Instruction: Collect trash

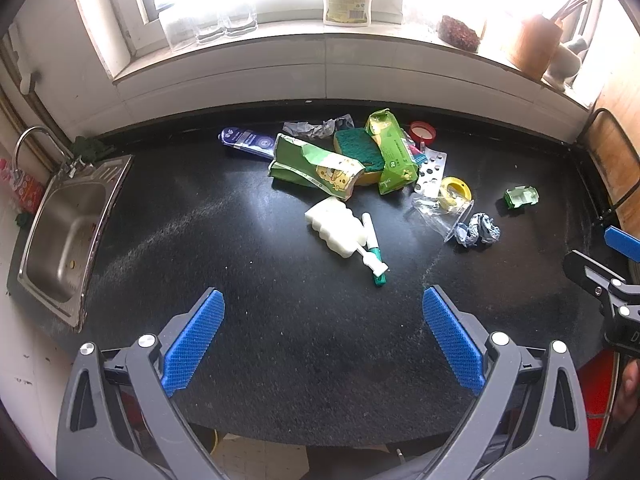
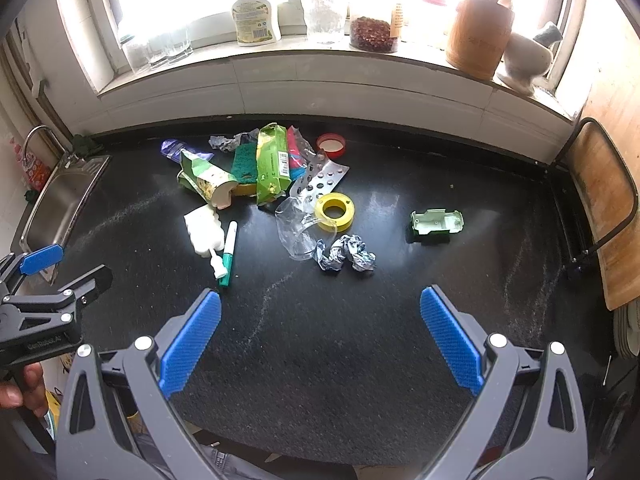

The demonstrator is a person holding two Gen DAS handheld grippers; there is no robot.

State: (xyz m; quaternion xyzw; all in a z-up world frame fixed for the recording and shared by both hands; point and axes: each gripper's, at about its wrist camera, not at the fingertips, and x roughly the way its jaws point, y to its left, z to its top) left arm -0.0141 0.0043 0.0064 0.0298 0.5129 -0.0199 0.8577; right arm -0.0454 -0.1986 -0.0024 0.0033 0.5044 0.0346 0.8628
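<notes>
Holding both claws wide apart and empty, you keep the left gripper (image 1: 323, 336) and right gripper (image 2: 320, 336) above the countertop's (image 2: 360, 340) near edge, touching nothing. Trash listed toward the back edge: green cartons (image 2: 273, 162), blister pack (image 2: 320, 178), yellow tape roll (image 2: 334, 209), crumpled foil (image 2: 347, 258), sponge brush (image 2: 205, 232), marker (image 2: 229, 254).

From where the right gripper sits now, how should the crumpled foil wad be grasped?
Take the crumpled foil wad across its narrow middle, coming from above, fingers front and back. It lies low and stretched left to right on the countertop, touching the clear plastic piece, so a side approach would likely shove both.
</notes>
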